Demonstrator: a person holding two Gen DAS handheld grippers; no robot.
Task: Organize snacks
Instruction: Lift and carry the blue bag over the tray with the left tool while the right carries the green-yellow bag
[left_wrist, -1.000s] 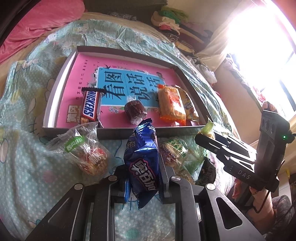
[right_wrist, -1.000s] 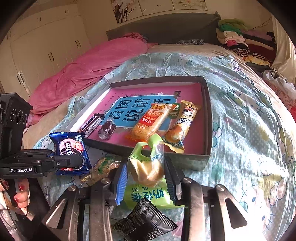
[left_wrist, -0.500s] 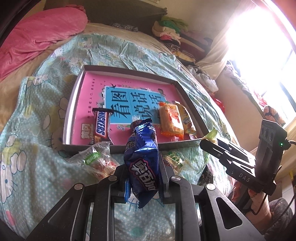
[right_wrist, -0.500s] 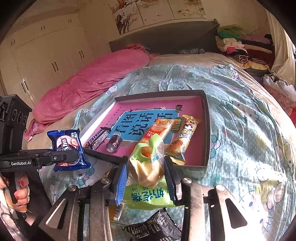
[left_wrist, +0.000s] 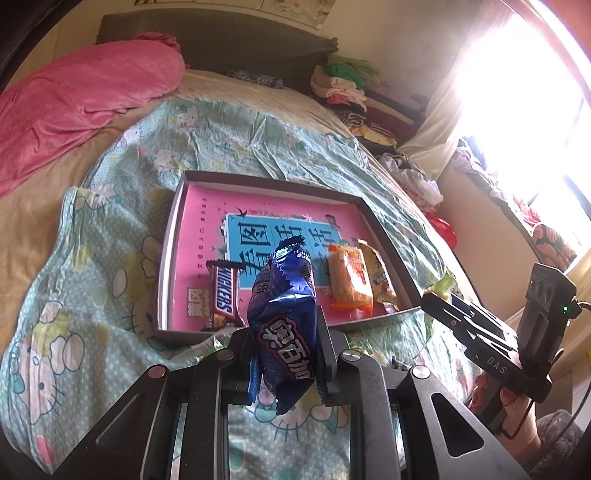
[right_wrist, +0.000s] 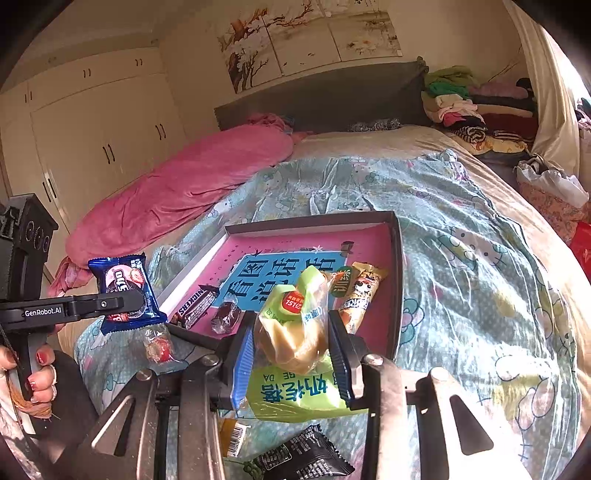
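My left gripper (left_wrist: 284, 332) is shut on a blue Oreo packet (left_wrist: 286, 325) and holds it above the bed, short of the box's near wall; it also shows in the right wrist view (right_wrist: 125, 291). My right gripper (right_wrist: 291, 343) is shut on a green-wrapped pastry (right_wrist: 291, 332), raised near the box's near right corner. The shallow grey box (left_wrist: 168, 258) with a pink and blue bottom lies on the bed. In it lie a Snickers bar (left_wrist: 223, 295), a dark wrapped candy (right_wrist: 225, 317), an orange packet (left_wrist: 349, 282) and a yellow bar (right_wrist: 364, 291).
On the bedspread in front of the box lie a clear bag with a red sweet (right_wrist: 159, 345) and a black packet (right_wrist: 303, 458). A pink duvet (left_wrist: 74, 99) lies at the far left. Folded clothes (right_wrist: 465, 107) pile at the headboard.
Both grippers have risen and drawn back from the bed with their snacks still held. The box now looks smaller and farther off in both views.
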